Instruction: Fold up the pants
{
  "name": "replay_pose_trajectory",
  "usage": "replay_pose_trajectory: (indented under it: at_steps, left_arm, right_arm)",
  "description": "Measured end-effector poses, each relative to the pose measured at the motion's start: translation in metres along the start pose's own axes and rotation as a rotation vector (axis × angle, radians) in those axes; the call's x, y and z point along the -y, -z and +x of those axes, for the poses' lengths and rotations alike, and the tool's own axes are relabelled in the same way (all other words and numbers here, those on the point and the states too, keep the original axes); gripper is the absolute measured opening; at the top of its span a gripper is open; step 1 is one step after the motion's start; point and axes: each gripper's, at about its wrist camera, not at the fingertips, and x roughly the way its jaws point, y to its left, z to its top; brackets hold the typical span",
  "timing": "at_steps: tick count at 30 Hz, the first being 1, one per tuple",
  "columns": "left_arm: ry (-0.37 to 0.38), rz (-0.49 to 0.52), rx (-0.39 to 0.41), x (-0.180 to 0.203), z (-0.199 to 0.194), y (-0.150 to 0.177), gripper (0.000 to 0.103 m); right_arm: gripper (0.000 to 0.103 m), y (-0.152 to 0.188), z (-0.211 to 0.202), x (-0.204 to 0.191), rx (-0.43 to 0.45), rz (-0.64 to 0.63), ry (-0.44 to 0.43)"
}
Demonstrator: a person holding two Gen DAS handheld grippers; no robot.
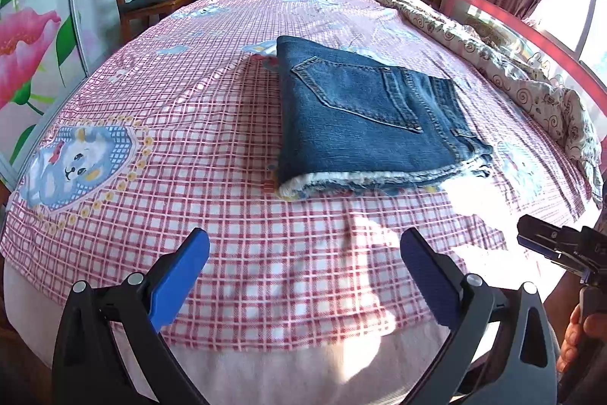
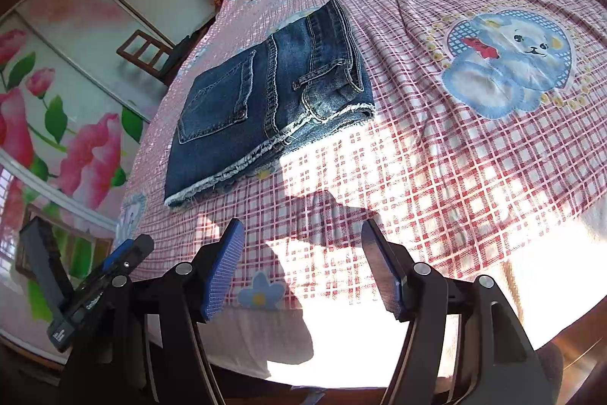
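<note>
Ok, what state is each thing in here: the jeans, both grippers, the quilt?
Jeans: folded into a compact stack, lying flat on the checked sheet, untouched.
Left gripper: open, empty, short of the jeans.
Right gripper: open, empty, over the sheet.
Quilt: bunched along the bed's far side.

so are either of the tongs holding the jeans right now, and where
Nothing is held. The left tongs and right tongs are both open above the checked bedsheet, short of the folded jeans, which lie untouched on the bed.
</note>
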Motion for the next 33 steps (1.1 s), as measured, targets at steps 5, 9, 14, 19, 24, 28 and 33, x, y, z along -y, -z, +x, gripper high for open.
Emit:
replay_pose_trajectory:
  at_steps: [5,9,14,19,24,28,33]
  left_arm:
    - [0.078,0.022,0.151,0.024,-0.025,0.009,0.101]
    - [0.112,0.102,0.244,0.042,-0.038,0.01,0.101]
    - [0.134,0.116,0.32,0.047,-0.054,0.002,0.101]
    - [0.103,0.135,0.369,0.046,-0.065,0.0,0.101]
    - [0.069,0.134,0.433,0.043,-0.078,-0.003,0.101]
    - [0.054,0.147,0.472,0.046,-0.084,-0.008,0.101]
    - [0.042,0.165,0.531,0.05,-0.096,-0.006,0.101]
  right_arm:
    - [0.063,0.015,-0.018,-0.014,0.072,-0.1,0.057]
    - [0.063,0.019,-0.033,-0.025,0.156,-0.18,0.105]
    - [0.063,0.022,-0.049,-0.03,0.237,-0.19,0.122]
    - [0.063,0.022,-0.065,-0.032,0.296,-0.188,0.127]
    - [0.063,0.022,-0.078,-0.038,0.358,-0.199,0.129]
    - [0.063,0.02,-0.082,-0.043,0.389,-0.205,0.128]
    - [0.063,0.016,-0.086,-0.051,0.428,-0.233,0.136]
